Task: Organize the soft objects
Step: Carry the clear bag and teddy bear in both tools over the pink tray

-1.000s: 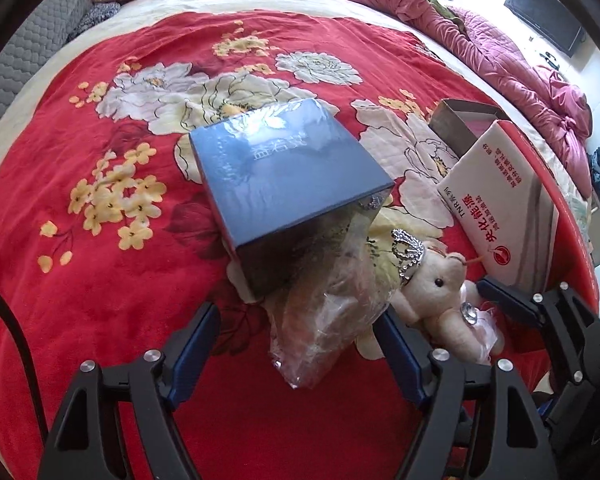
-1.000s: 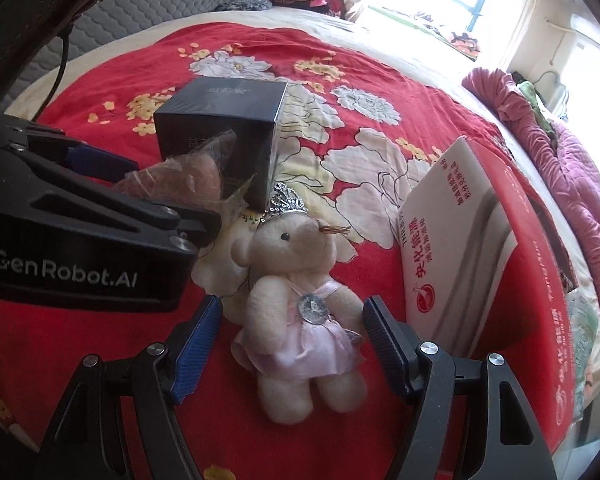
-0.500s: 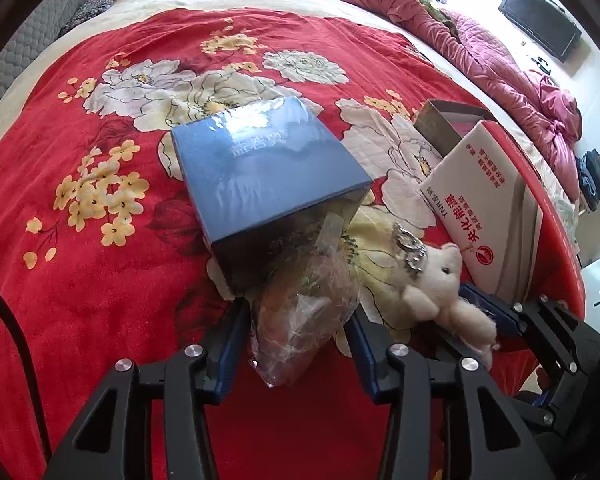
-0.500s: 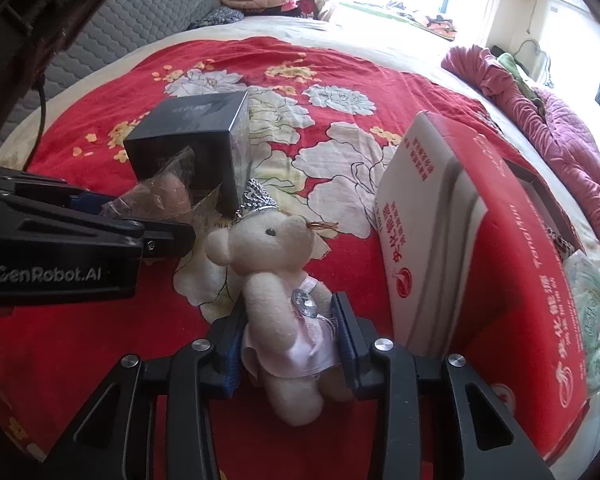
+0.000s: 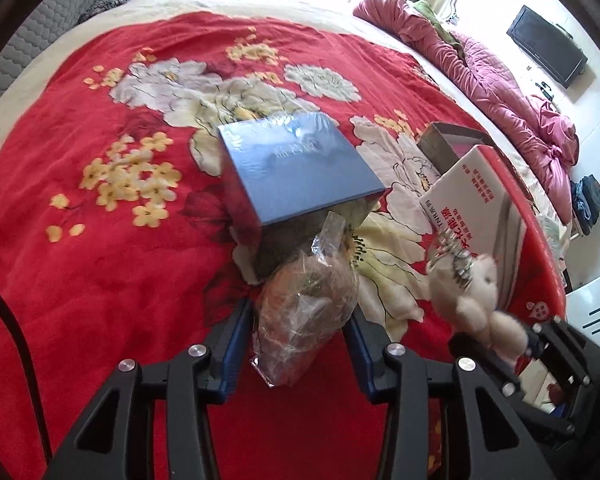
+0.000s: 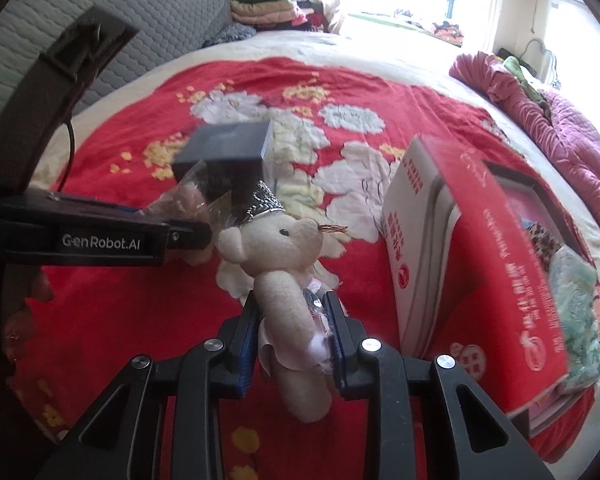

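A cream teddy bear (image 6: 276, 240) with a silver crown and pink skirt hangs clear of the red floral blanket (image 6: 120, 292). My right gripper (image 6: 292, 304) grips its body, jaws still closing, pads pressed into the plush. In the left wrist view the bear (image 5: 476, 288) shows at the right. A soft brownish toy in a clear plastic bag (image 5: 308, 304) sits between the pads of my left gripper (image 5: 300, 320), whose jaws are closing and pressing the bag's sides. The bag (image 6: 188, 200) also shows in the right wrist view.
A dark blue box (image 5: 296, 168) stands just behind the bag. To its right a red and white carton (image 5: 476, 200) leans by an open box (image 5: 448, 140). A pink quilt (image 5: 500, 80) lies along the bed's far right. Folded clothes (image 6: 260, 4) are stacked at the headboard.
Both grippers closed from wide open, the left onto the bagged toy, the right onto the bear. The bear rose off the blanket and tipped sideways; the bag lifted slightly.
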Demonstrator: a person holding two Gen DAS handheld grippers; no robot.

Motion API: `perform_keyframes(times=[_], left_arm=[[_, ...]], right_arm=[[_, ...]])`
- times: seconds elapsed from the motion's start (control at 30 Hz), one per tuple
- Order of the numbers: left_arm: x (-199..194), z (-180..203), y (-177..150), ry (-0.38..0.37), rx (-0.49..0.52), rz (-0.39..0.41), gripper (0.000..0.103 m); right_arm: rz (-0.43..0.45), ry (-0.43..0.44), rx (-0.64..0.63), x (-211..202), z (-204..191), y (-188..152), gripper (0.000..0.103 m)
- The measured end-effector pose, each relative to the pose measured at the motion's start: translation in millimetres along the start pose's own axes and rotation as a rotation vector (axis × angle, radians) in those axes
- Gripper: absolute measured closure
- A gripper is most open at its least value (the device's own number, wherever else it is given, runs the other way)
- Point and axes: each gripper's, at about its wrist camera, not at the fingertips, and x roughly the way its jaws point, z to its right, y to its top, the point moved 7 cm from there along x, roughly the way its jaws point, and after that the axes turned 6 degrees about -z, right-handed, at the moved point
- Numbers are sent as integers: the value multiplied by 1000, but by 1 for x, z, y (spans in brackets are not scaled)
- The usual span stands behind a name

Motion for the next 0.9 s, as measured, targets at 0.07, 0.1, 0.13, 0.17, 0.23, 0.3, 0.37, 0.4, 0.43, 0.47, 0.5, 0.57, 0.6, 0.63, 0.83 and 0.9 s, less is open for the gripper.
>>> perform_keyframes(times=[0.07,0.1,0.13,0.17,0.23,0.3,0.37,0.4,0.43,0.47,0.5,0.57,0.6,0.63,0.83,0.9], left_arm=[[-14,2,-3,14,16,23,58],[-19,3,-4,20,22,27,58],[-26,4,-5,29,29,34,58],[-33,7,-6,31,35,46,58],[-46,15,-7,30,52,63,58],[-60,26,-5,30,73,82,58],[-73,43,-2,24,98,107,58],[-79,50,-1,18,107,117,58],[-83,58,2,13,119,124,58],[-88,70,5,8,134,132,58],[-91,78,7,1,144,136,58],[-98,98,12,-7,176,151,58],[-102,110,14,-12,194,159,58],[-107,121,17,-19,210,167,58],[-122,174,27,-40,276,192,58],[-125,189,30,-44,294,196,58]], right_arm=[[16,5,5,-11,0,4,72],[30,8,7,-18,0,6,72],[49,11,13,-28,2,8,72],[62,11,19,-35,3,10,72],[99,10,42,-57,10,15,72],[132,0,73,-79,24,20,72],[148,-18,101,-97,38,24,72],[166,-33,122,-109,49,26,72],[180,-43,136,-119,57,26,72],[188,-54,146,-128,64,26,72],[199,-76,161,-140,76,25,72],[206,-100,185,-154,93,24,72],[215,-116,208,-166,105,21,72],[220,-128,223,-171,113,20,72],[262,-192,315,-215,164,4,72],[277,-205,337,-227,178,-2,72]])
